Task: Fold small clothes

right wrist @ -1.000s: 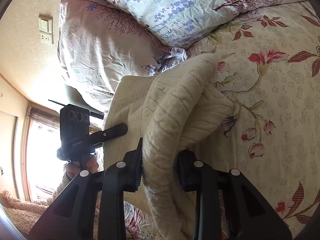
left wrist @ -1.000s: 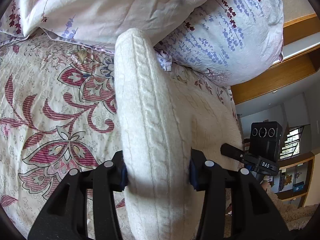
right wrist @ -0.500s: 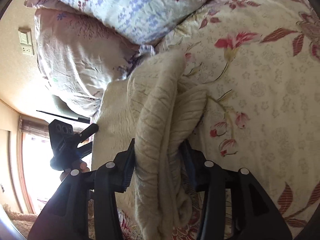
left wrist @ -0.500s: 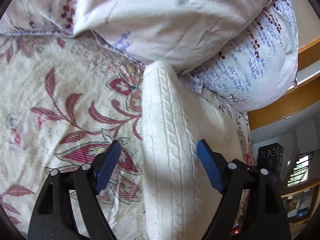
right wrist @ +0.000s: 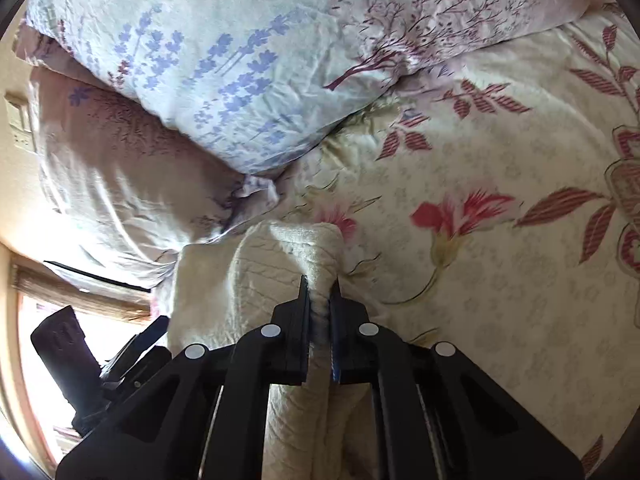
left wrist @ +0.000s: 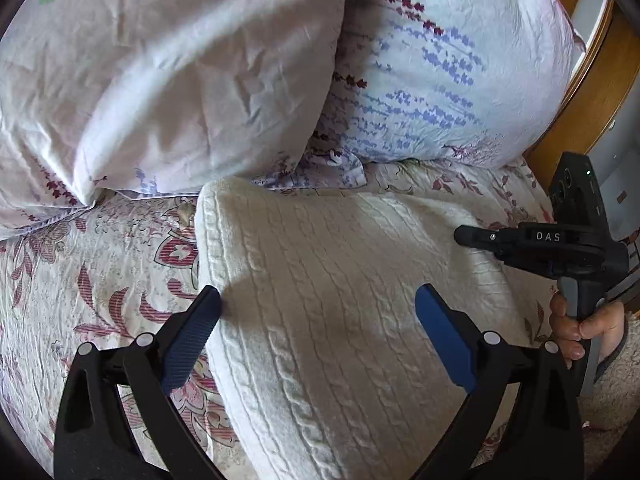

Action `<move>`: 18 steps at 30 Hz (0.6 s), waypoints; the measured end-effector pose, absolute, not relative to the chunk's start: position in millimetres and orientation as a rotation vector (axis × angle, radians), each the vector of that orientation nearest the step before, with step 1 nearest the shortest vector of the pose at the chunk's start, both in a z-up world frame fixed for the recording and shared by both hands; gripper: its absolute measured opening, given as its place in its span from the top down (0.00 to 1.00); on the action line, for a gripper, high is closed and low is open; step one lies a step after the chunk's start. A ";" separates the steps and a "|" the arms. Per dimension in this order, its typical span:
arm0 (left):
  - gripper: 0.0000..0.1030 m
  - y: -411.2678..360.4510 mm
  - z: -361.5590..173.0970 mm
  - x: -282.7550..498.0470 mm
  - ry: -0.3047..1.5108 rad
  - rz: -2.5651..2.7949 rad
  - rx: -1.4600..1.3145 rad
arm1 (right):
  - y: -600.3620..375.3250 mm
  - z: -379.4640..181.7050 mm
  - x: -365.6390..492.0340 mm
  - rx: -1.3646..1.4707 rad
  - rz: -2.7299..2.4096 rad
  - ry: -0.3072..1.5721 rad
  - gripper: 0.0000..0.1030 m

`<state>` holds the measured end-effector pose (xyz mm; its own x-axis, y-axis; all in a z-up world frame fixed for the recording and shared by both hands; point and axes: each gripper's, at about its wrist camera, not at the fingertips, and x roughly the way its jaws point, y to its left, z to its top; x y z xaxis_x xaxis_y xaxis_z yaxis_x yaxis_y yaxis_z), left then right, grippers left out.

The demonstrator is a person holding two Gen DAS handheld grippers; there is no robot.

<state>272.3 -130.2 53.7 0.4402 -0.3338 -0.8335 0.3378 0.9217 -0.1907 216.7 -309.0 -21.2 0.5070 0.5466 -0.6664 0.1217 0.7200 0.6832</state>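
A cream cable-knit sweater [left wrist: 332,288] lies folded on the floral bedspread [left wrist: 100,264], its far edge close to the pillows. My left gripper [left wrist: 318,320] is open, its blue-padded jaws wide apart just above the sweater and holding nothing. In the right wrist view my right gripper [right wrist: 319,292] is shut on a bunched fold of the sweater [right wrist: 280,256] at its right edge. The right gripper also shows in the left wrist view [left wrist: 476,237], held by a hand at the sweater's right side.
Two floral pillows [left wrist: 168,80] [left wrist: 440,72] lie side by side behind the sweater. A wooden headboard [left wrist: 580,92] runs along the right. The bedspread [right wrist: 500,280] spreads out to the right of the sweater. A bright window [right wrist: 36,360] is at far left.
My left gripper opened, let go of the sweater and drew back; the sweater now lies flat. My right gripper closed tighter on its fold and lowered it toward the bed.
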 end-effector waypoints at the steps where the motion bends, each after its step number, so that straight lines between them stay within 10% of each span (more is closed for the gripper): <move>1: 0.06 -133.7 48.6 274.9 1.043 -0.410 0.027 | -311.4 -25.7 218.9 0.764 0.251 1.033 0.93; 9: 0.09 -126.5 49.0 271.8 1.047 -0.434 0.026 | -316.1 -32.3 219.6 0.790 0.204 1.068 0.91; 13: 0.07 -116.7 68.3 249.6 0.994 -0.417 0.074 | -329.5 -6.2 187.3 0.783 0.219 1.007 0.66; 18: 0.02 -96.0 78.7 224.8 0.983 -0.418 0.008 | -336.2 1.9 152.0 0.787 0.260 0.976 0.63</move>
